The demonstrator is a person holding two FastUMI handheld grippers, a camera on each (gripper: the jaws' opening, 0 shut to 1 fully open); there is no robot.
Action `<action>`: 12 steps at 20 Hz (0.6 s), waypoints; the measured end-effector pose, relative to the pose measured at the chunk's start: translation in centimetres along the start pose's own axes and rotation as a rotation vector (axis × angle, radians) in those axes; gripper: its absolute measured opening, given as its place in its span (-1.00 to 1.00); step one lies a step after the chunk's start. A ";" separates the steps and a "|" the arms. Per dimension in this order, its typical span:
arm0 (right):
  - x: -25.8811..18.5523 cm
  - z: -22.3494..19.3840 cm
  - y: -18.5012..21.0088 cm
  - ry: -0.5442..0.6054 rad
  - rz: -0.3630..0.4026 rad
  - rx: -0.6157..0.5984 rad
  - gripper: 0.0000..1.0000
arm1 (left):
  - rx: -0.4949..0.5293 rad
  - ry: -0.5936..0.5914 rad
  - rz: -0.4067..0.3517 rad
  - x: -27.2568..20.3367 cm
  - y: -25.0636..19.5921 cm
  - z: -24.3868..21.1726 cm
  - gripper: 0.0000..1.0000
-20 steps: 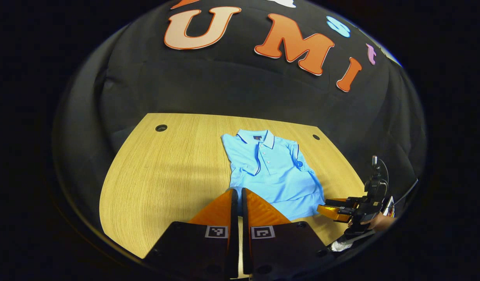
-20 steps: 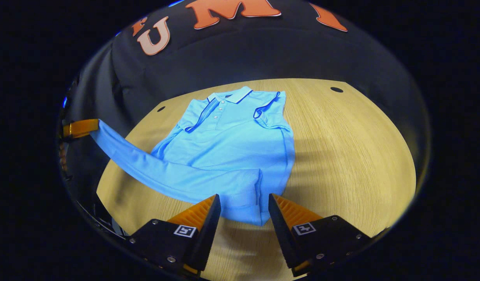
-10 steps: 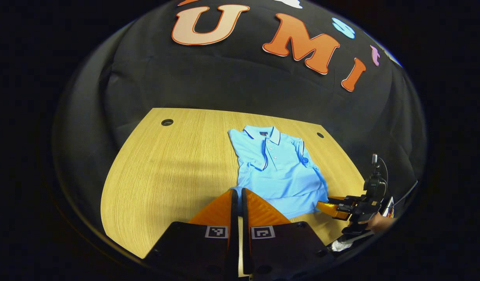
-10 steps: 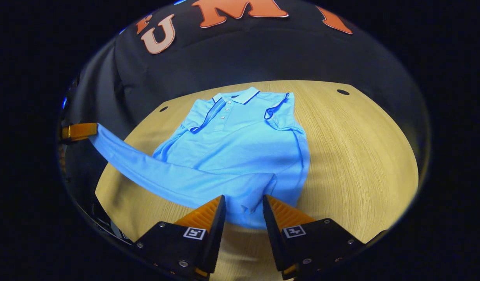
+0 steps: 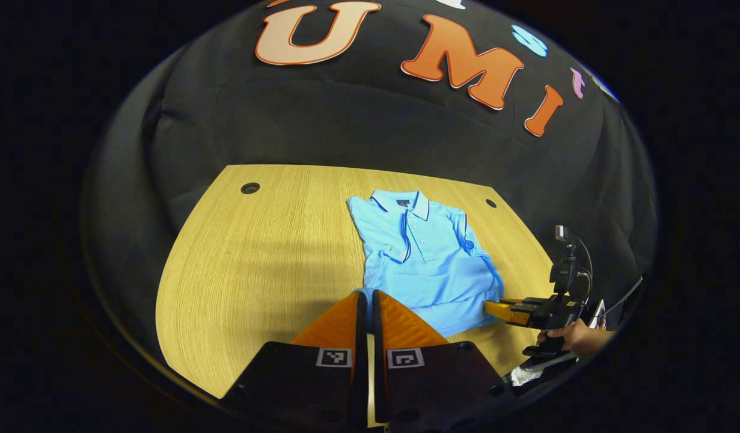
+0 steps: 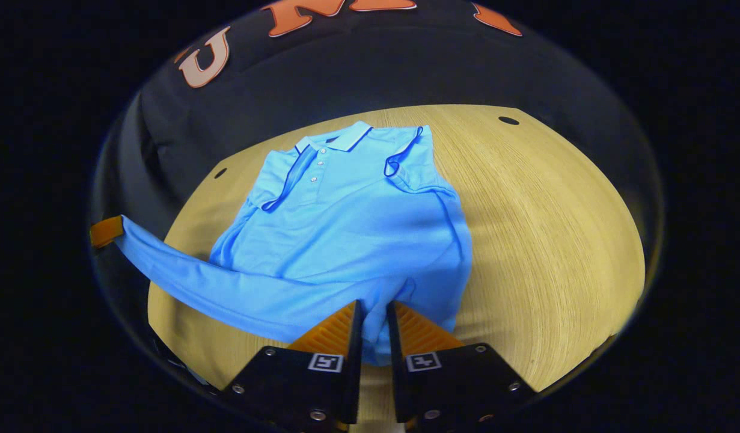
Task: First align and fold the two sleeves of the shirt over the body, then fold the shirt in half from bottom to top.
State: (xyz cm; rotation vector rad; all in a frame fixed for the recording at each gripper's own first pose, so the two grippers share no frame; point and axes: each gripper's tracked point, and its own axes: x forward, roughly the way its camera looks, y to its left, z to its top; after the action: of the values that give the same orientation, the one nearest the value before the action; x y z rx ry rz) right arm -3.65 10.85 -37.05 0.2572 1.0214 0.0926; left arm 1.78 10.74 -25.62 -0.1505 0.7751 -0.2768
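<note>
A light blue polo shirt (image 5: 427, 258) lies collar-away on the wooden table (image 5: 255, 258), both short sleeves folded over its chest. My left gripper (image 5: 365, 296) is shut on the near left corner of the hem. In the right gripper view that corner is stretched out and raised off the shirt (image 6: 345, 228) toward the left gripper (image 6: 105, 231) at the left edge. My right gripper (image 6: 374, 310) is shut on the hem's other corner, with fabric bunched between its fingers. It appears at the shirt's lower right in the left gripper view, right gripper (image 5: 496, 308) held by a hand (image 5: 577, 340).
The table (image 6: 544, 228) has round cable holes near its far corners (image 5: 249, 188) (image 5: 490, 203). Bare wood stretches left of the shirt in the left gripper view and right of it in the right gripper view. Black cloth walls stand behind the table.
The right gripper's fingers went from wide open around the hem corner to closed on it. The left gripper kept its hold on the other corner.
</note>
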 end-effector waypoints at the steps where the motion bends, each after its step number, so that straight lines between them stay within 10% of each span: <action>1: -0.2 -0.2 0.2 0.015 0.010 0.014 -0.73 | -0.007 0.007 0.001 0.2 0.2 0.0 -0.84; 12: -5.3 3.6 0.7 -0.071 0.168 0.235 -0.99 | -0.033 0.006 -0.017 -0.1 -0.1 1.8 -0.84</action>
State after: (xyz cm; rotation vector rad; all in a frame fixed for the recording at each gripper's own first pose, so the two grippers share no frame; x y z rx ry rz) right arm -3.34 9.88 -30.67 0.5568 0.9385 0.1146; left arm 2.97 10.71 -24.27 -0.1874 0.7852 -0.2807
